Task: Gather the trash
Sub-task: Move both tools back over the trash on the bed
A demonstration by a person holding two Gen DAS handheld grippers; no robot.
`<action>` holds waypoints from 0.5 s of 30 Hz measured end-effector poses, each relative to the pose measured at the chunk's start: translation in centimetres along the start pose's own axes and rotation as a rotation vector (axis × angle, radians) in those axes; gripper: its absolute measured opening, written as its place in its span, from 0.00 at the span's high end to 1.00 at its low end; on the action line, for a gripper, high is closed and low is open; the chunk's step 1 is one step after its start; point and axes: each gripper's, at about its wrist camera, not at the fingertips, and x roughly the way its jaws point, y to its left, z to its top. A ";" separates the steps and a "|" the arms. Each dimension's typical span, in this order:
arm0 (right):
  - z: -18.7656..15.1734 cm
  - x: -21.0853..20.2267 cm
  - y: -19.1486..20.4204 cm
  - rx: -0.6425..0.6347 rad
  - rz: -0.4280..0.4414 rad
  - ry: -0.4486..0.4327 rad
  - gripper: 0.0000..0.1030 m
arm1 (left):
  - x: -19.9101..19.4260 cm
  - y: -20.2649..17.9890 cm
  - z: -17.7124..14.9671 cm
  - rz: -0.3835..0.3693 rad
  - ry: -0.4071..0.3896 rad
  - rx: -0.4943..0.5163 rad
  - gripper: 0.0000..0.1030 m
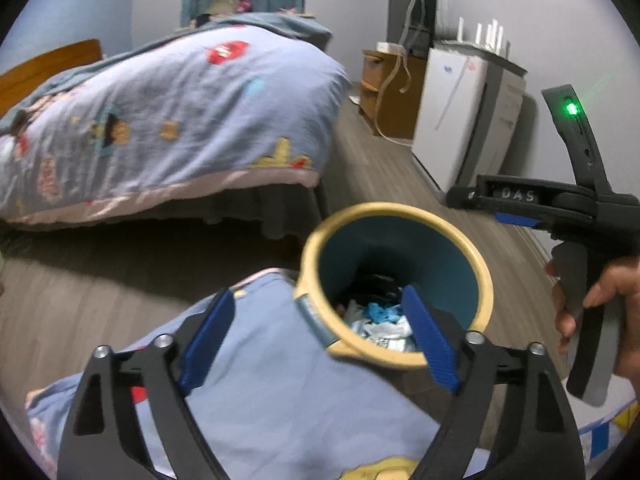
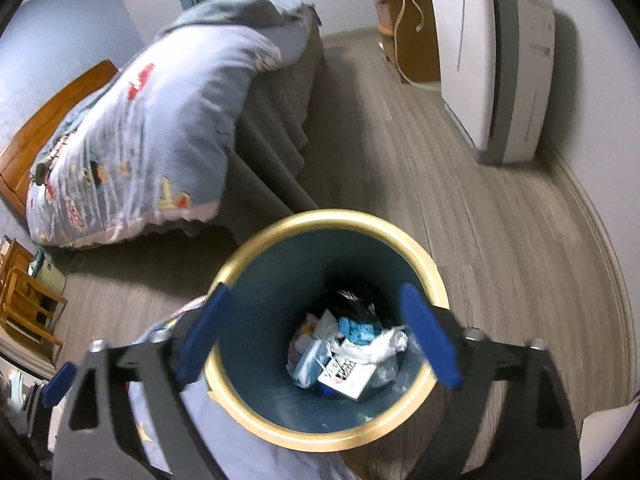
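A trash bin (image 2: 332, 216) with a yellow rim and blue inside stands on the wood floor, beside a blue quilt (image 1: 260, 380). Crumpled trash (image 2: 348, 352) lies at its bottom: white wrappers, a blue wad, a printed card. My right gripper (image 2: 314, 292) hangs open over the bin's mouth with nothing between its fingers. My left gripper (image 1: 318, 300) is open too, above the quilt and the bin's near rim (image 1: 400, 210), and holds nothing. In the left wrist view a hand (image 1: 592, 300) grips the right gripper's handle to the right of the bin.
A bed (image 1: 180, 112) with a patterned blue cover fills the left. A white appliance (image 2: 480, 60) and a wooden cabinet (image 1: 384, 92) with dangling cords stand along the right wall. A wooden chair (image 2: 24, 304) sits at far left. Bare floor (image 2: 480, 220) lies beyond the bin.
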 end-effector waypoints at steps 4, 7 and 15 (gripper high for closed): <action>0.0 -2.1 2.1 -0.047 0.018 -0.053 0.06 | -4.4 2.6 -0.4 0.038 -0.033 -0.036 0.10; -0.7 -3.7 4.5 -0.120 0.043 -0.078 0.06 | -8.2 4.9 -1.0 0.080 -0.060 -0.061 0.09; -4.6 -6.4 12.2 -0.283 0.152 -0.049 0.06 | -16.2 10.2 -5.0 0.206 -0.065 -0.098 0.08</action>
